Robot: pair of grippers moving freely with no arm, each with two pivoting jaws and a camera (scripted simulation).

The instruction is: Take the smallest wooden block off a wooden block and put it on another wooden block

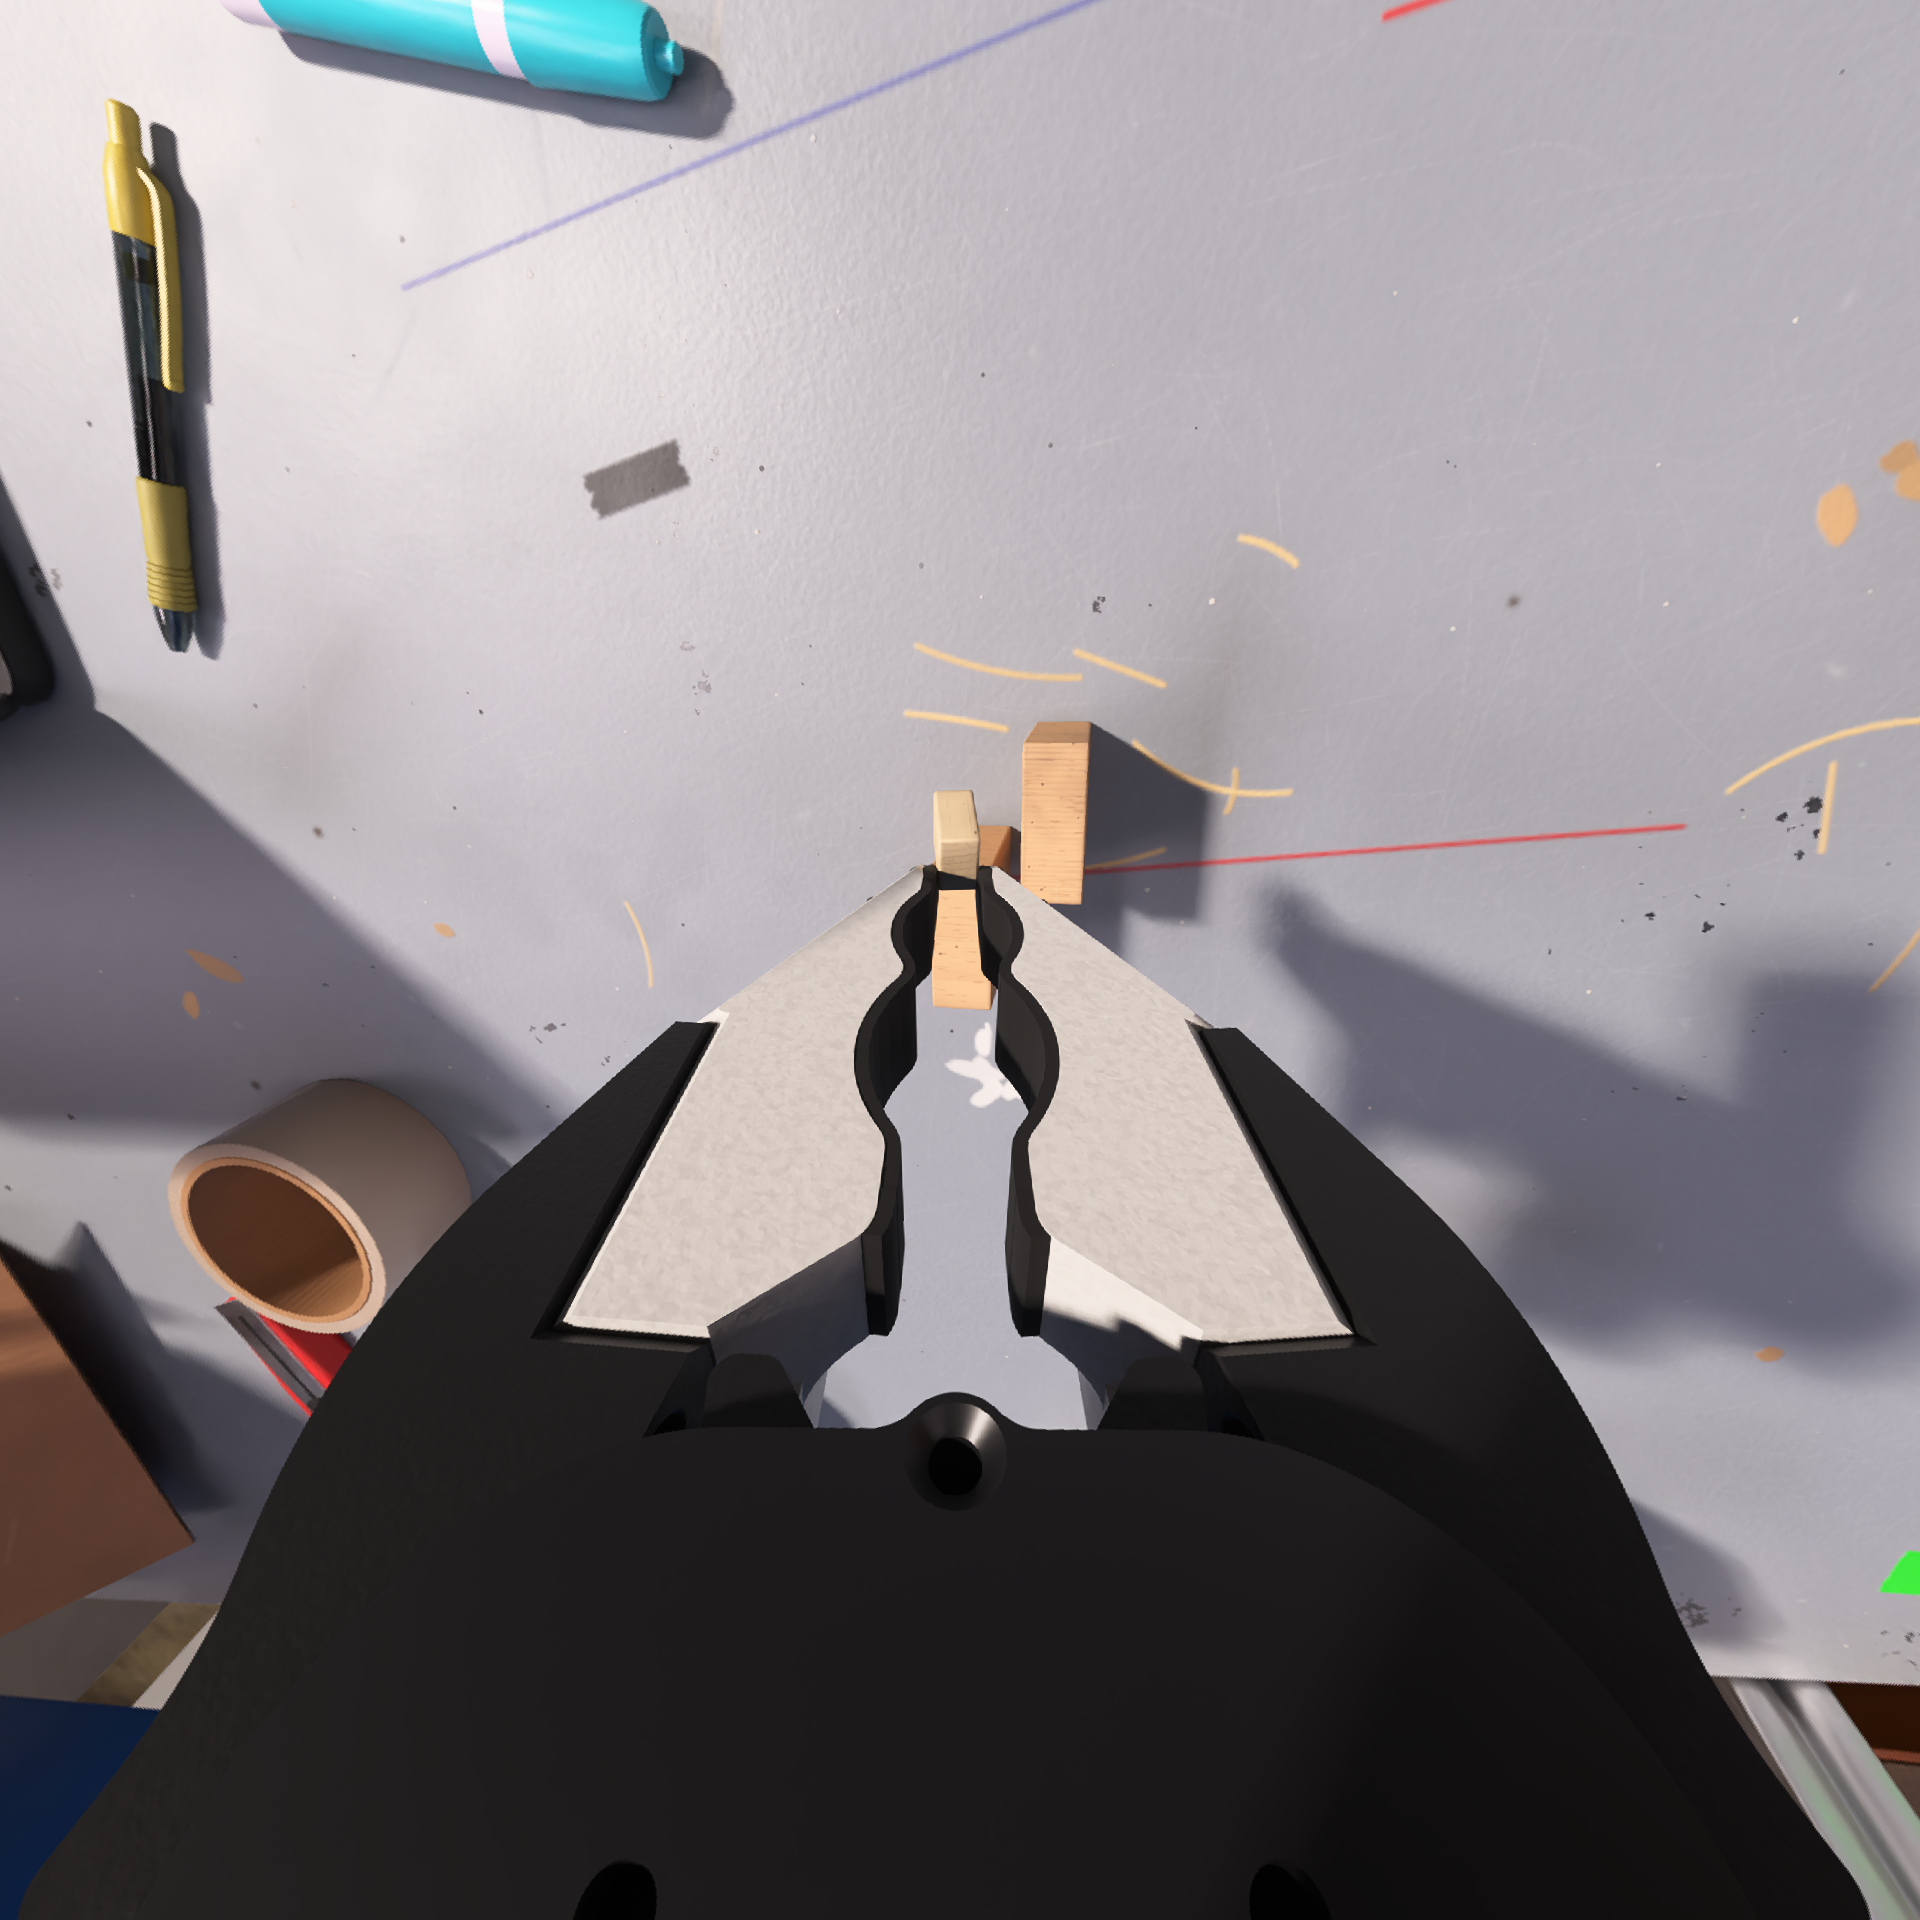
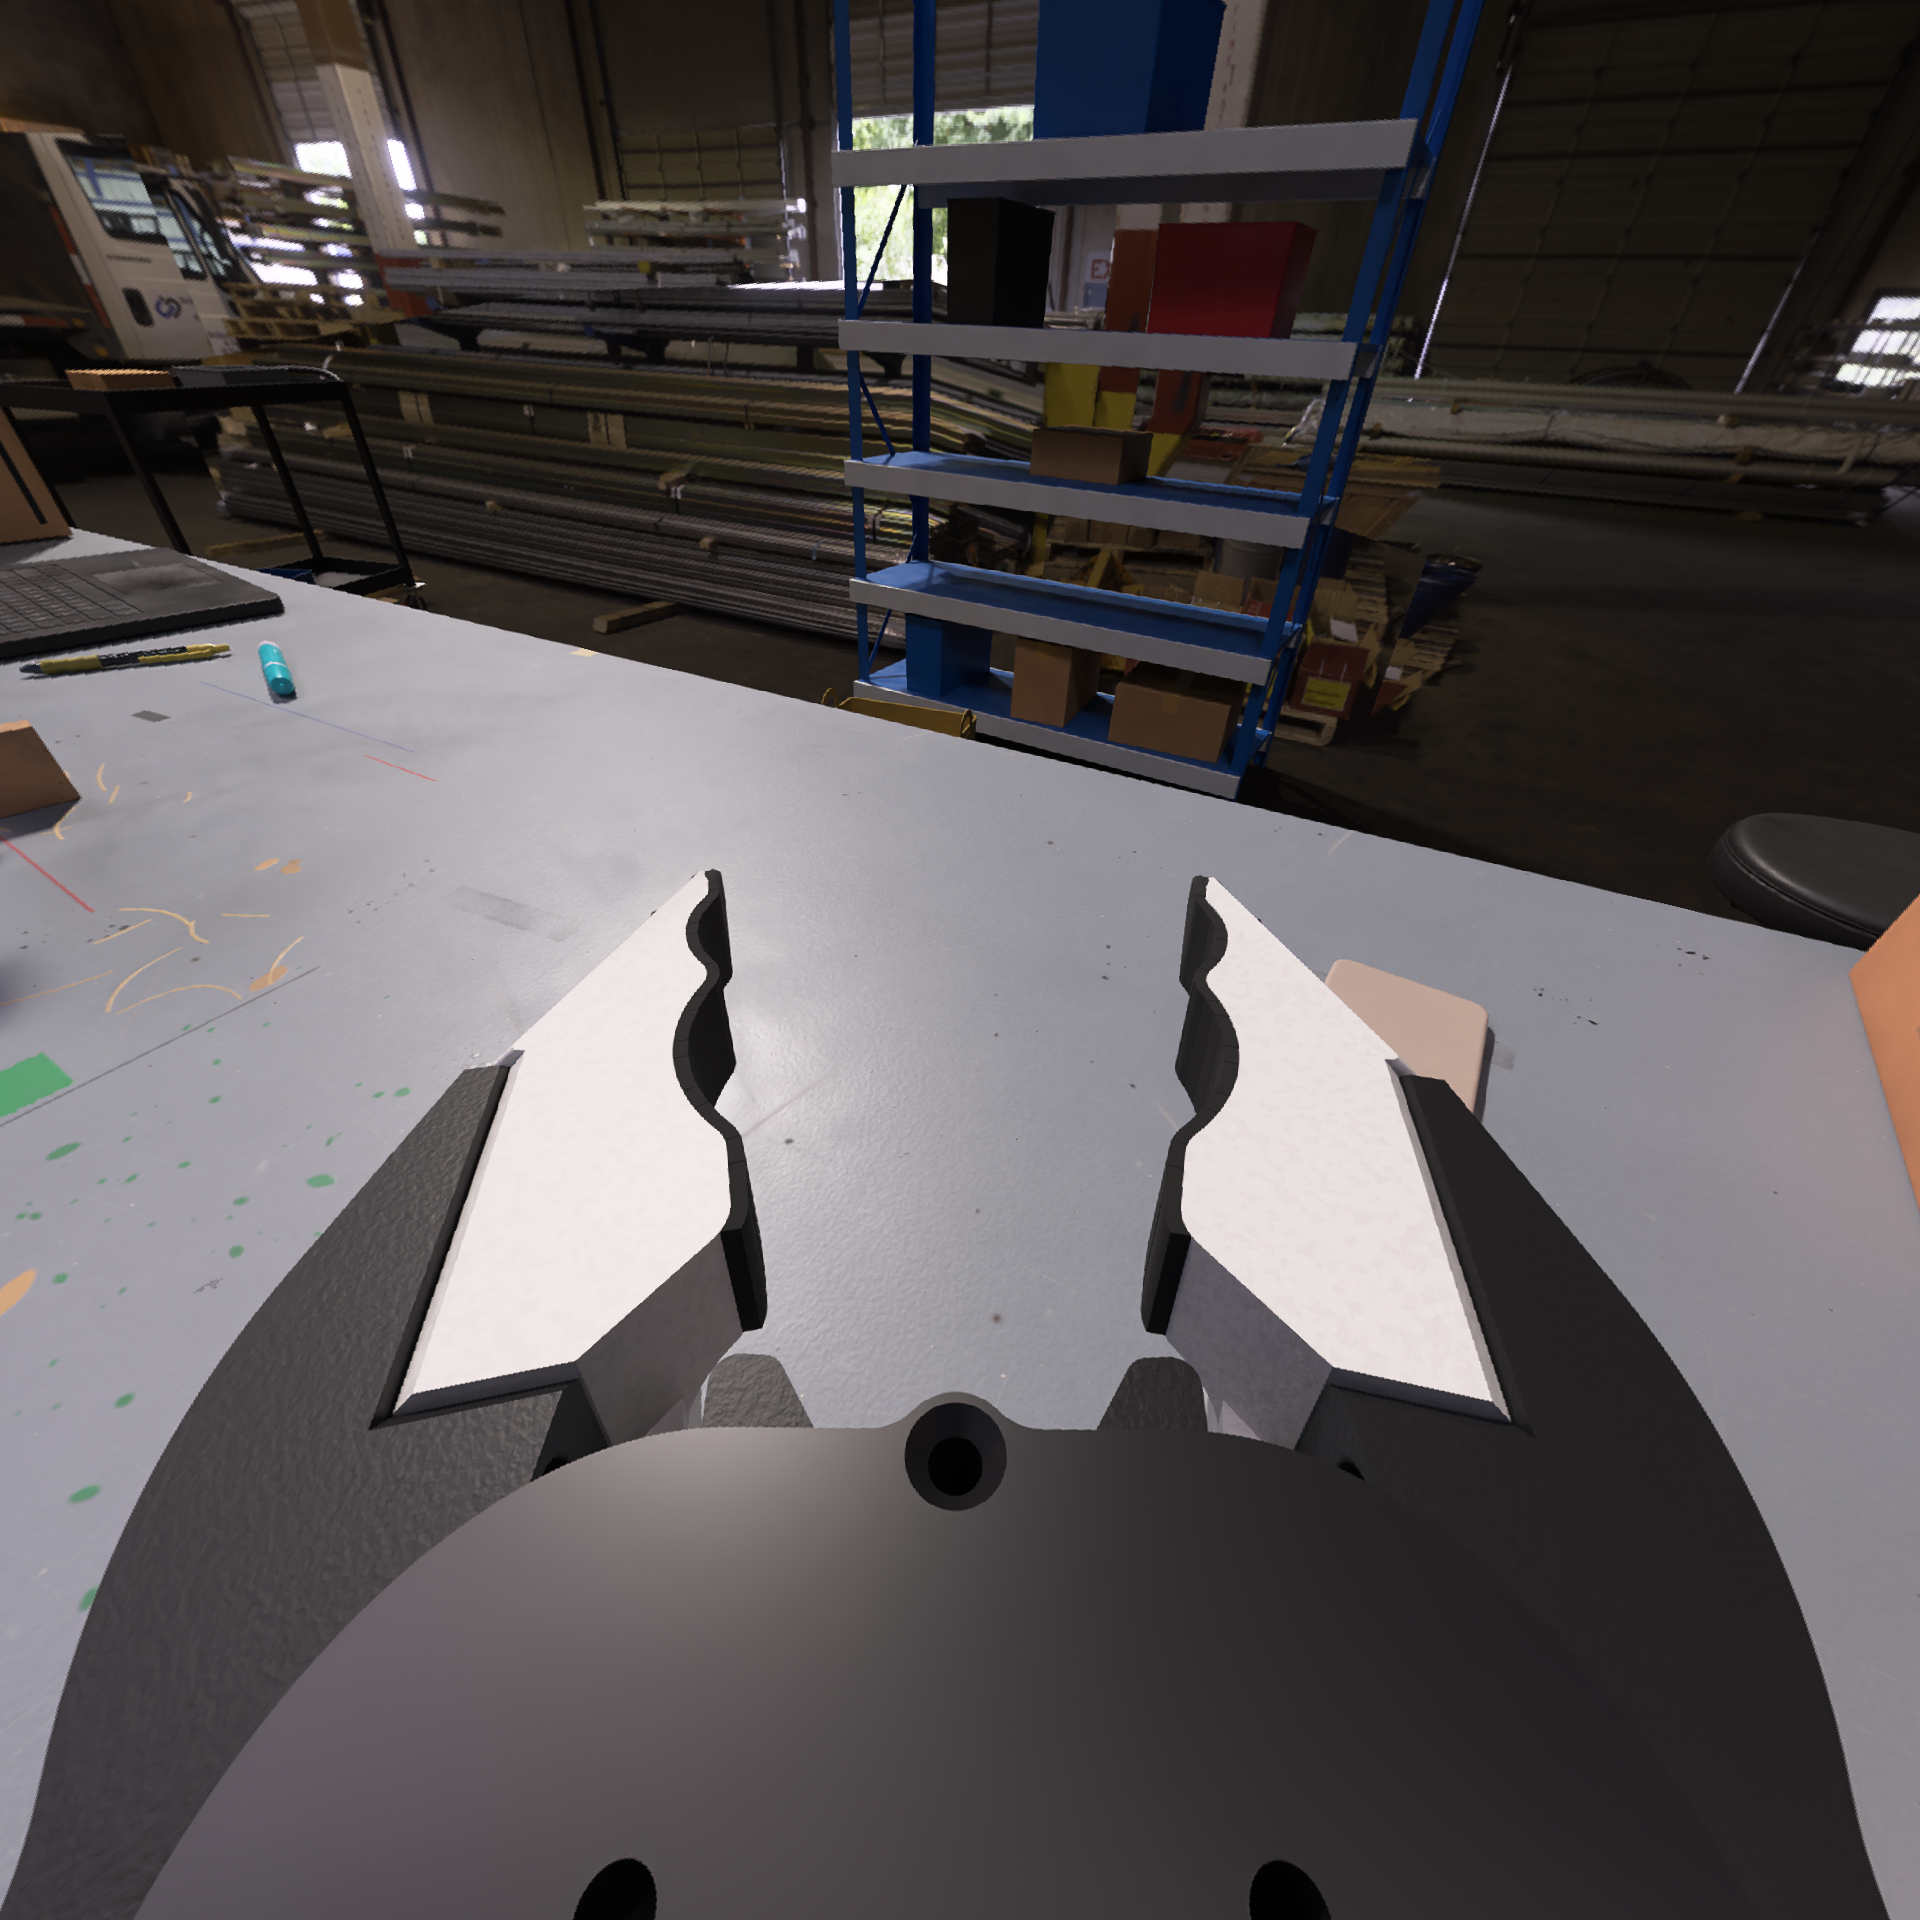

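Note:
In the left wrist view my left gripper (image 1: 956, 881) points down at the grey table (image 1: 1351, 416) and is shut on a small wooden block (image 1: 956, 831). The block's pale end sticks out past the fingertips and its tan side shows between the fingers. A taller wooden block (image 1: 1055, 810) stands upright just right of it. A sliver of a third, orange-brown block (image 1: 997, 847) shows between them, mostly hidden. In the right wrist view my right gripper (image 2: 956, 883) is open and empty above bare table; no blocks show there.
A yellow pen (image 1: 156, 364), a teal marker (image 1: 468, 42), a tape roll (image 1: 312, 1205) and a brown box (image 1: 62, 1455) lie to the left. In the right wrist view a pink pad (image 2: 1423, 1023), a laptop (image 2: 125, 597), the table's far edge (image 2: 1039, 764), a stool (image 2: 1818, 873).

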